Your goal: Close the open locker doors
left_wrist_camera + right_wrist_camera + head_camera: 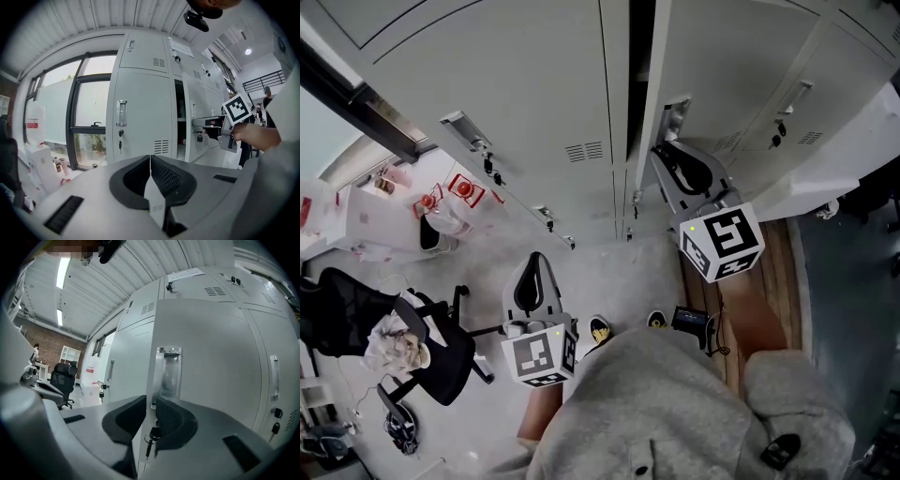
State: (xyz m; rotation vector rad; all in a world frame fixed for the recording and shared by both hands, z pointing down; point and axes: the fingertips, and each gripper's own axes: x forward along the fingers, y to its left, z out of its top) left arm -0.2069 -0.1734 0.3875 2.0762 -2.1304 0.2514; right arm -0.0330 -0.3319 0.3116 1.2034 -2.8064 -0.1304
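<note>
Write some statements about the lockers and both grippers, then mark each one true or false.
1. The left gripper has its fingers together, with nothing between them. True.
2. The right gripper has the edge of the pale grey metal locker door between its fingers. True.
3. Every locker is shut. False: that door stands ajar, with a dark gap beside it.
4. In the head view, the black wheeled office chair stands at the right. False: it stands at the left.
5. A small dark key hangs on that door below its shiny recessed handle. True.
</note>
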